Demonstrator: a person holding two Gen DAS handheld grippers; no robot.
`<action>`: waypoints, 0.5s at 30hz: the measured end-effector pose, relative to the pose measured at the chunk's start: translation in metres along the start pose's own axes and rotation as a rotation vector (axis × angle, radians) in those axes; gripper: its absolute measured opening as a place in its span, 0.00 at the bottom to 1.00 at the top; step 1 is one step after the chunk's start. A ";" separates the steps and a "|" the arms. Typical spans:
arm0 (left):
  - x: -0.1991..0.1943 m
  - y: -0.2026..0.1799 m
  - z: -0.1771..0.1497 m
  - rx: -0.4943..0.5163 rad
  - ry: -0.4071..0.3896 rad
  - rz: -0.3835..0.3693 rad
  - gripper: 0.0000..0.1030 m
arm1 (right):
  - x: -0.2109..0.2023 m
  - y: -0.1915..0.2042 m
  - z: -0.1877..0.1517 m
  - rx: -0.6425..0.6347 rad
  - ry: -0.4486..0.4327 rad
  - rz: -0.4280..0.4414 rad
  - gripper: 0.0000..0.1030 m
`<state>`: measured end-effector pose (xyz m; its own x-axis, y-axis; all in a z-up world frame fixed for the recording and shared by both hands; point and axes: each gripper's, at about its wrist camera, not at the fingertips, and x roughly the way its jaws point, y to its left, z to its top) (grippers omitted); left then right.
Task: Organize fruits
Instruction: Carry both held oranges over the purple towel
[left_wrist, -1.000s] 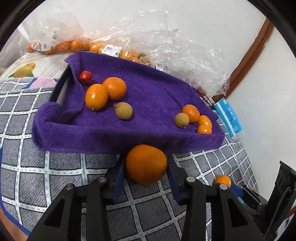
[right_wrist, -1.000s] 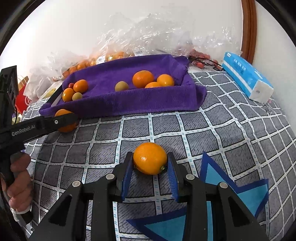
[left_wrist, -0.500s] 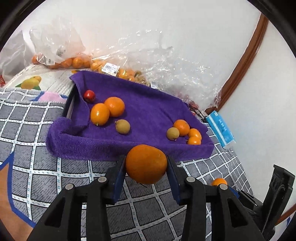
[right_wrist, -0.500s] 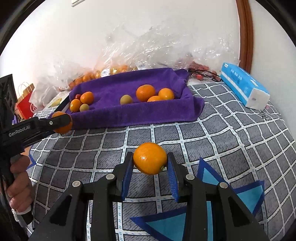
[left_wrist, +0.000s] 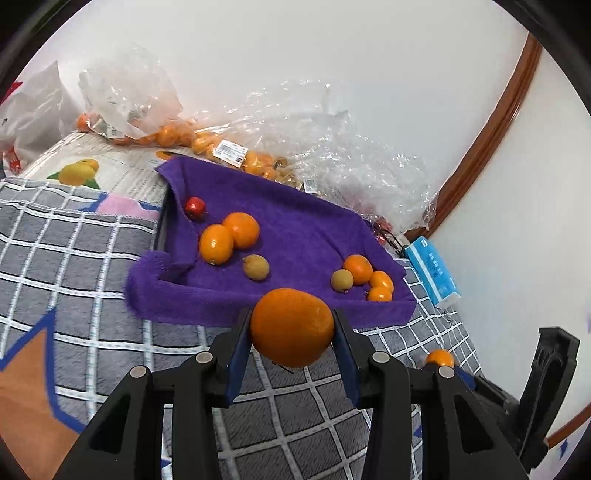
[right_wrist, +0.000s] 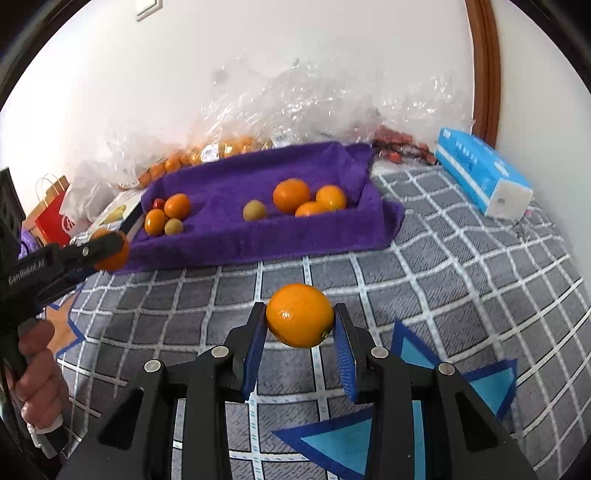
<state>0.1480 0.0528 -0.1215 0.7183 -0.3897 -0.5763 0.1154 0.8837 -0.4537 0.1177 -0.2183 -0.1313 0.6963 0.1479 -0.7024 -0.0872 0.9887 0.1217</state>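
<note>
My left gripper (left_wrist: 291, 326) is shut on a large orange (left_wrist: 291, 326), held in the air just short of the near edge of a purple towel-lined tray (left_wrist: 295, 229). My right gripper (right_wrist: 300, 320) is shut on a smaller orange (right_wrist: 300, 320) above the grey checked cloth (right_wrist: 443, 266). The tray holds two groups: oranges (left_wrist: 229, 236), a red fruit (left_wrist: 195, 207) and a tan fruit (left_wrist: 255, 267) on the left; oranges (left_wrist: 357, 268) with a tan fruit (left_wrist: 342, 280) on the right. In the right wrist view the left gripper (right_wrist: 110, 251) hangs at the tray's left corner.
Clear plastic bags of small oranges (left_wrist: 236, 155) lie behind the tray against the white wall. A blue tissue pack (right_wrist: 480, 173) sits at the right. A red paper bag (right_wrist: 51, 218) stands far left. A person's hand (right_wrist: 37, 384) grips the left tool.
Both grippers have risen with their oranges still held. The left one has pulled back and up, so the tray looks smaller and lower in its view.
</note>
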 end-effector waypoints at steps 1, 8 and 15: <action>-0.005 0.002 0.002 -0.002 -0.002 0.006 0.39 | -0.002 0.002 0.004 -0.006 -0.010 -0.001 0.35; -0.028 0.018 0.014 -0.005 -0.021 0.077 0.39 | -0.014 0.011 0.030 -0.020 -0.052 0.003 0.35; -0.040 0.022 0.030 0.002 -0.041 0.127 0.39 | -0.017 0.017 0.053 -0.036 -0.076 0.012 0.35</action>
<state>0.1423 0.0957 -0.0878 0.7544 -0.2637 -0.6011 0.0229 0.9258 -0.3774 0.1421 -0.2049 -0.0805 0.7467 0.1591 -0.6458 -0.1207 0.9873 0.1037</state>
